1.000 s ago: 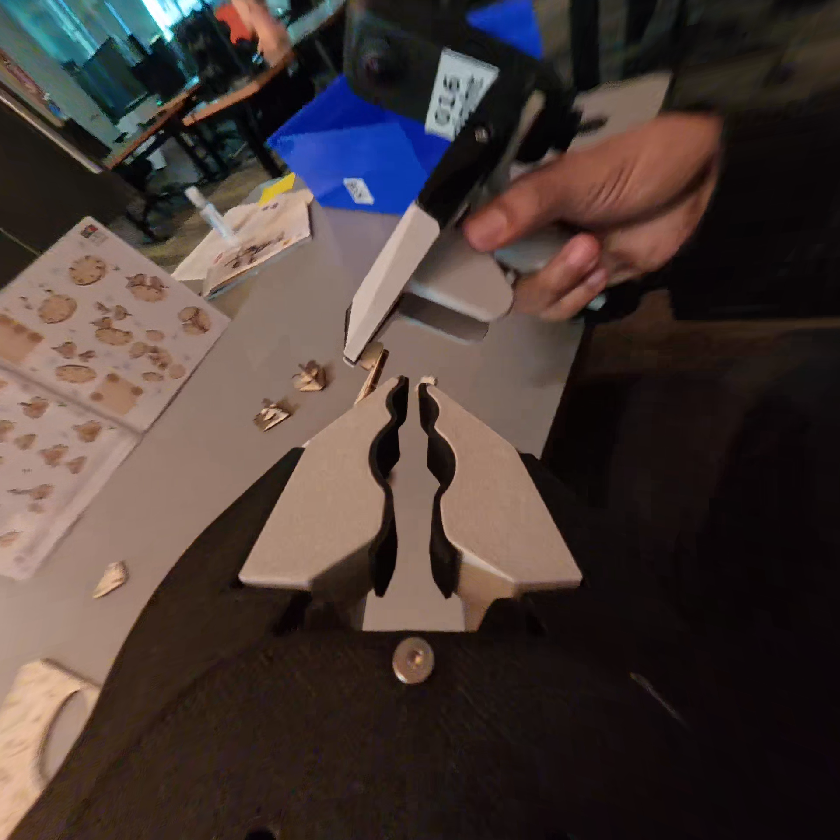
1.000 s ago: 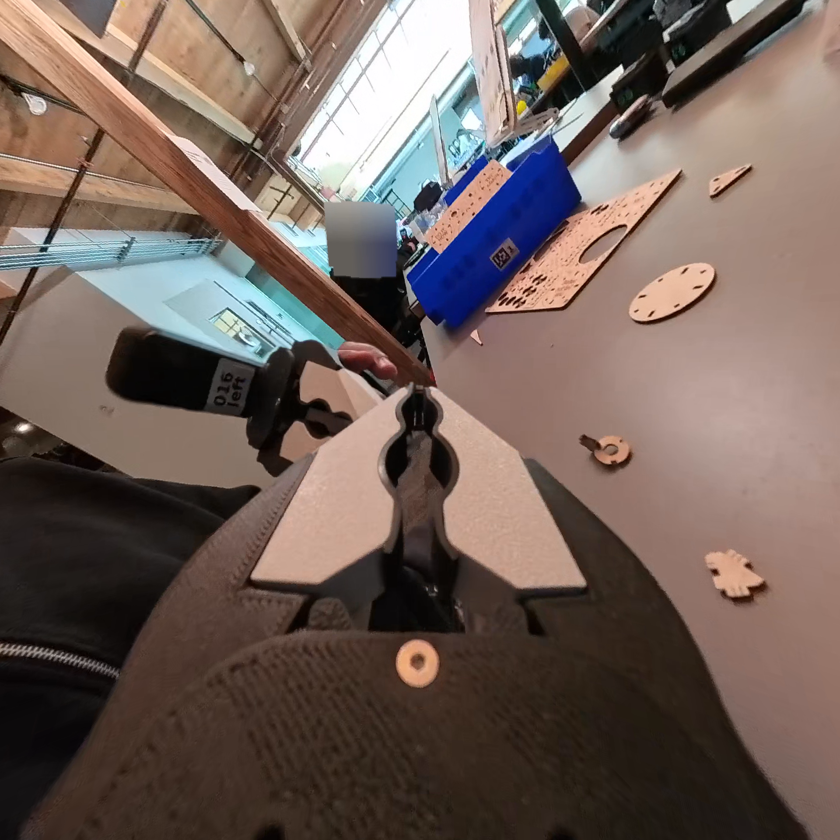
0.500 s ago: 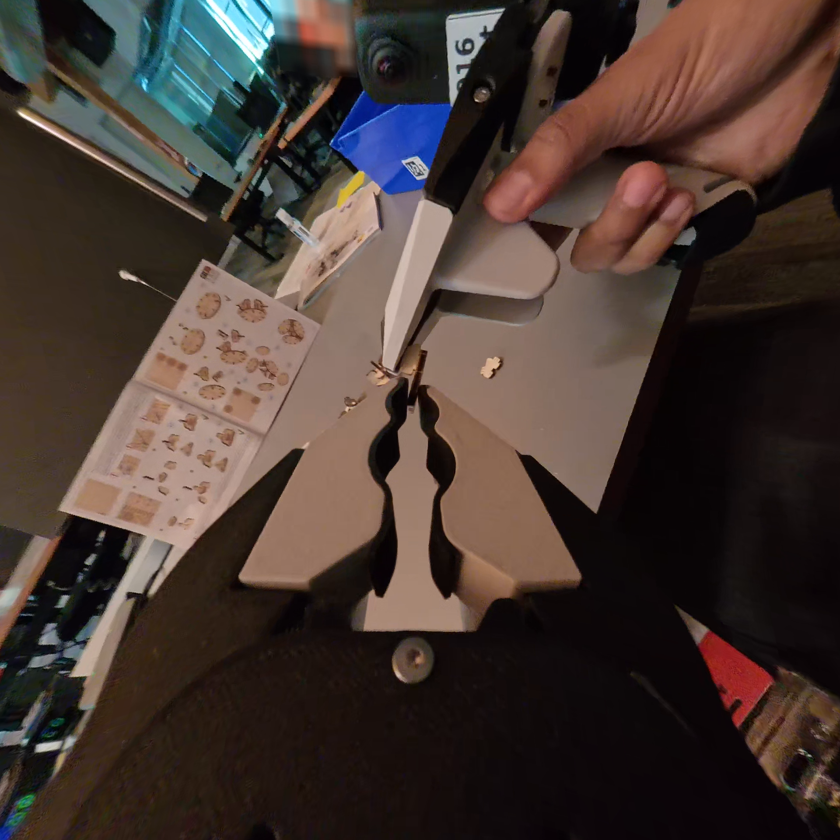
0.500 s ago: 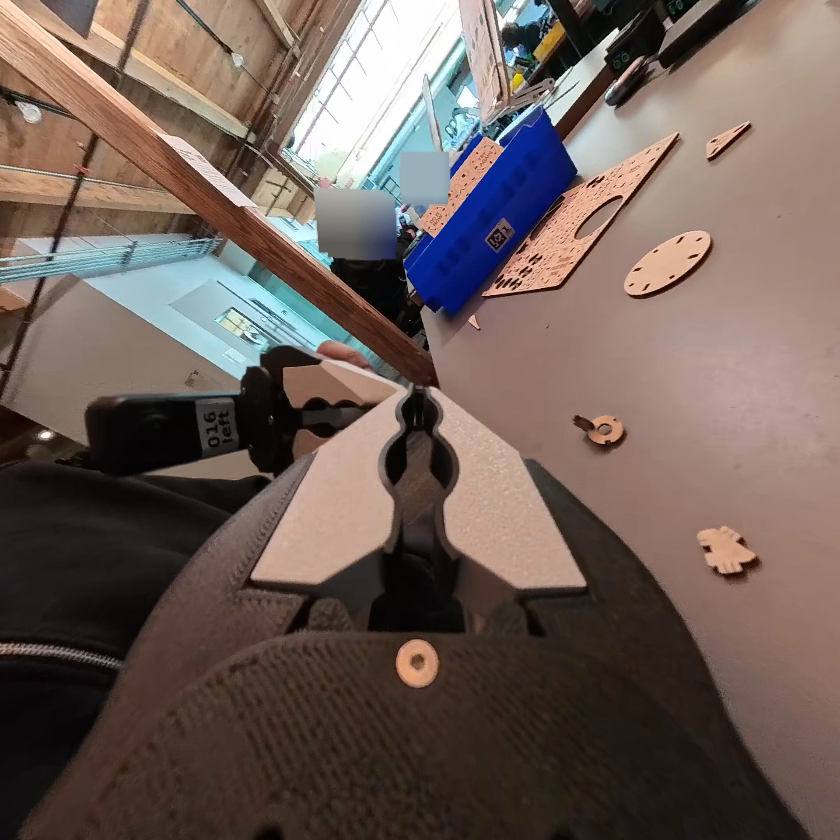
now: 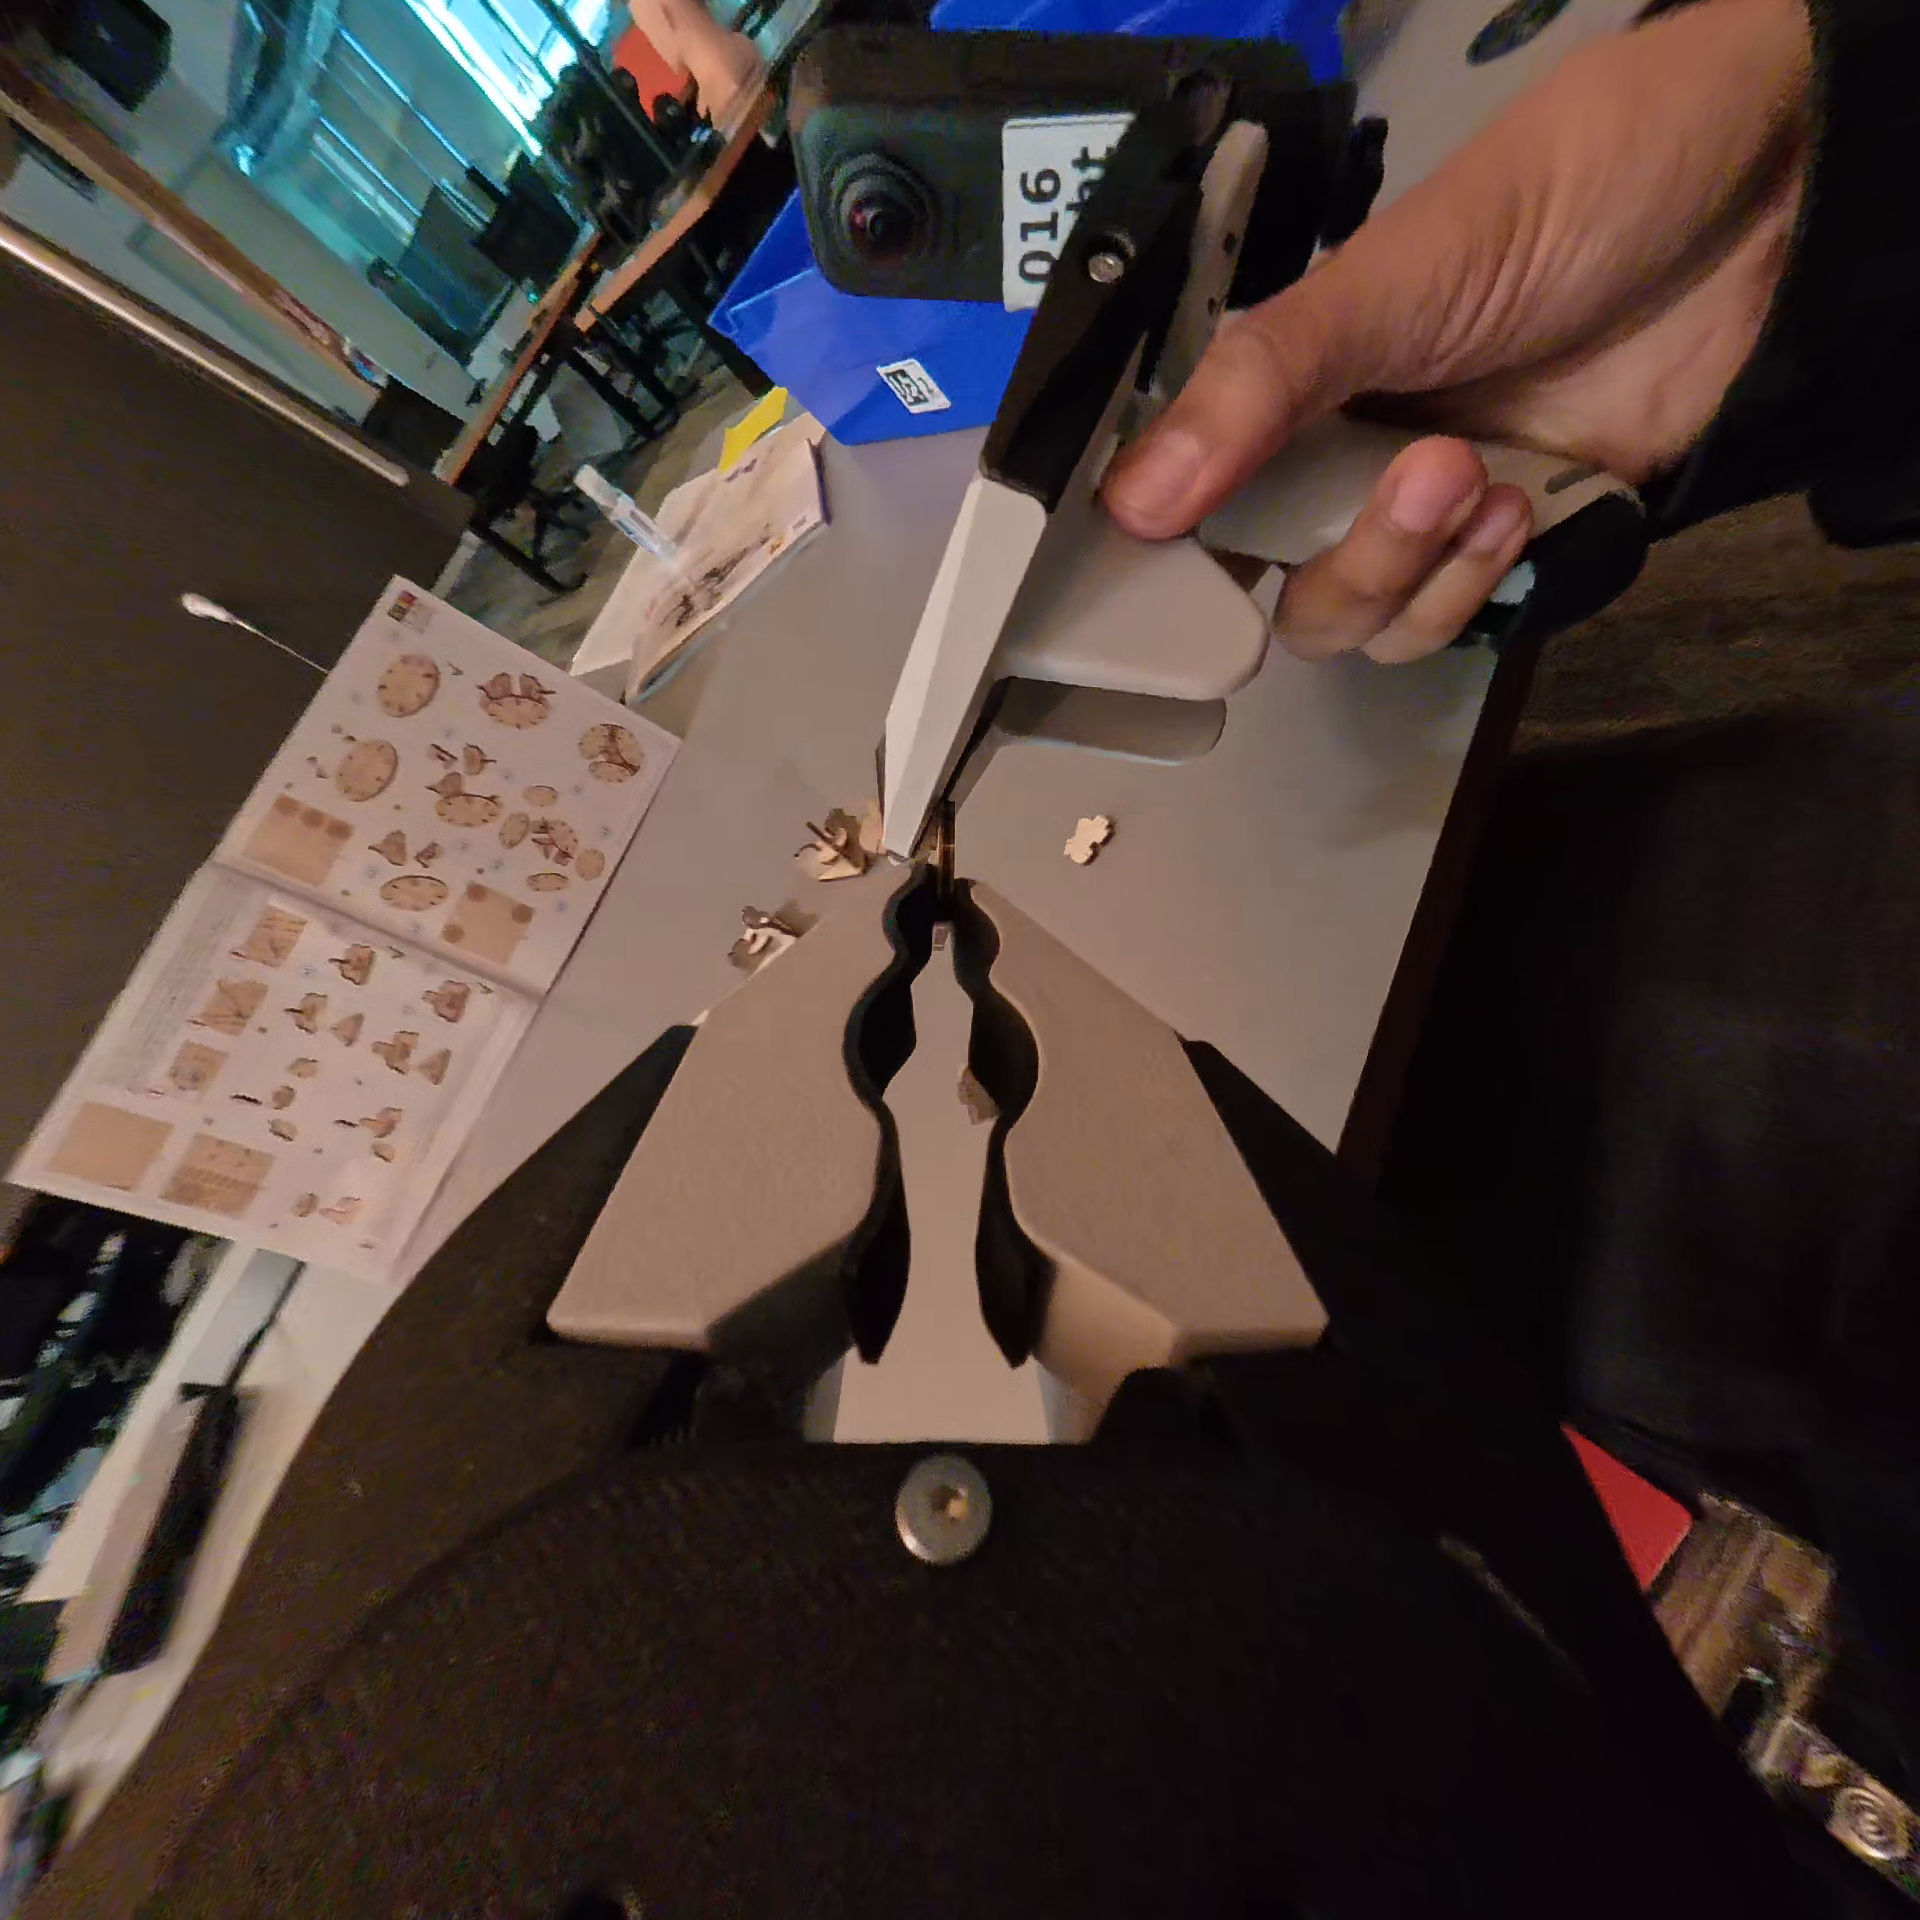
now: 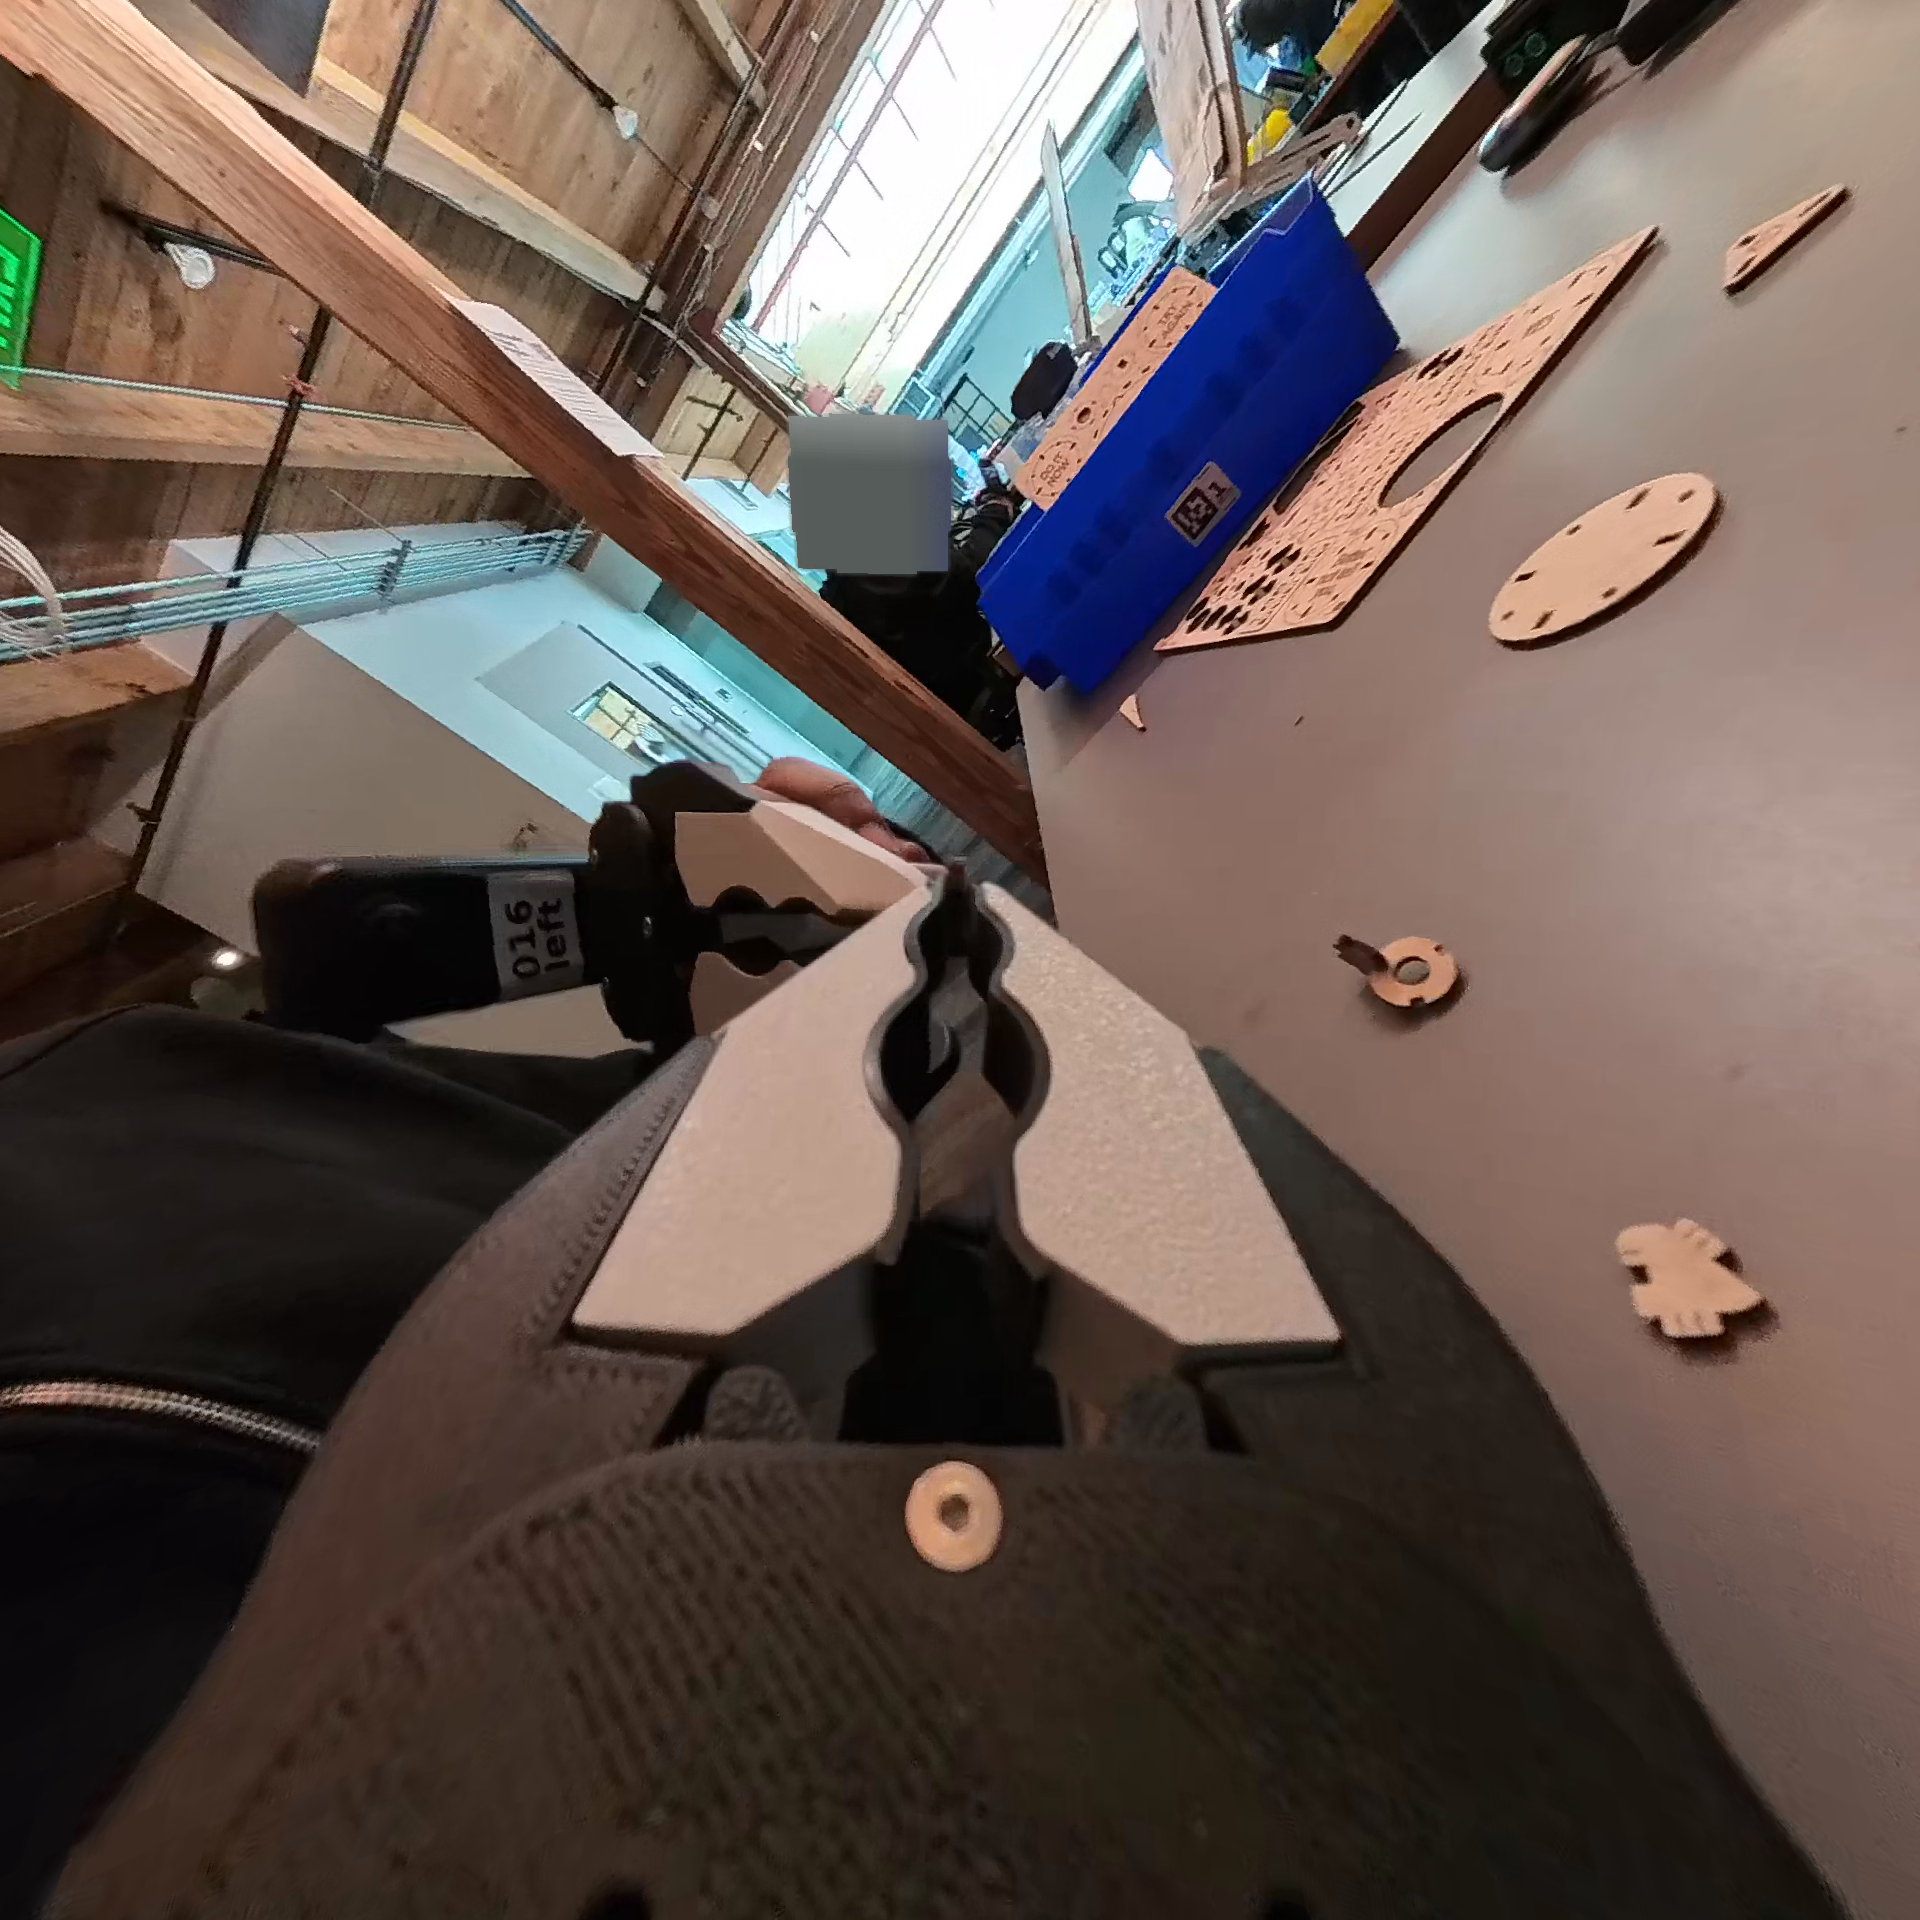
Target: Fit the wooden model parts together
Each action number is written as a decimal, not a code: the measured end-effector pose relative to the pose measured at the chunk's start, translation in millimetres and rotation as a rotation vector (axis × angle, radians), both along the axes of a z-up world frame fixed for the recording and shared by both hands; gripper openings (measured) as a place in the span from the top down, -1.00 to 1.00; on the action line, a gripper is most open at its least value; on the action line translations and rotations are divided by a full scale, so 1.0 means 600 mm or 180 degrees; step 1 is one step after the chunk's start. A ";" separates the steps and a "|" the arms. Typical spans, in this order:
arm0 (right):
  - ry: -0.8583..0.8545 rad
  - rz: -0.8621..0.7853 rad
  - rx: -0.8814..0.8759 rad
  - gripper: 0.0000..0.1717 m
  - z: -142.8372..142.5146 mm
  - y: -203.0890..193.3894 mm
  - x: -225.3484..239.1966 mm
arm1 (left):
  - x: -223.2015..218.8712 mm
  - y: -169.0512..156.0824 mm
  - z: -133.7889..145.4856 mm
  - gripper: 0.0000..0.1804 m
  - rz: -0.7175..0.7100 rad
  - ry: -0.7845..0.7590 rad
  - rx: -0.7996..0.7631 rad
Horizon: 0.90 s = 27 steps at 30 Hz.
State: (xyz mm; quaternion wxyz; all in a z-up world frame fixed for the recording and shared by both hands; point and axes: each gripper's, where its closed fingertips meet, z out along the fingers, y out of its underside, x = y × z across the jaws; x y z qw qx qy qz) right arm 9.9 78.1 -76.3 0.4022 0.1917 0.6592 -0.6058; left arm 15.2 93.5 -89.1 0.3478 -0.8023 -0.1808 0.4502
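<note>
Tip to tip over the counter (image 5: 1299, 935), both hand-held grippers pinch one thin wooden piece (image 5: 942, 847) on edge: the left (image 5: 940, 899) clenches its near end, the right (image 5: 920, 831) its far end.

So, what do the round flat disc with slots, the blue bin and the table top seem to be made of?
The round flat disc with slots looks like thin pale plywood: tan matte face, darker edges around the slots, perhaps laser-cut. The blue bin seems moulded plastic: even colour, slight sheen, ribbed wall. The table top is smooth matte grey, probably laminate; I cannot tell for certain.
</note>
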 end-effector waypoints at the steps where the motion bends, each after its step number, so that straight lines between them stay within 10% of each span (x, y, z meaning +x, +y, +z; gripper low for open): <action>1: 0.0040 -0.0006 -0.0018 1.00 0.002 0.000 0.000 | 0.001 0.001 0.002 0.98 -0.0029 -0.0028 0.0087; 14: -0.0709 0.0675 -0.0161 1.00 -0.017 -0.005 0.034 | 0.041 0.006 -0.013 0.96 -0.0508 -0.0625 0.0045; 27: -0.1163 0.1289 -0.0669 0.98 0.037 0.001 0.085 | 0.090 0.010 0.054 0.94 -0.1292 -0.1247 0.1616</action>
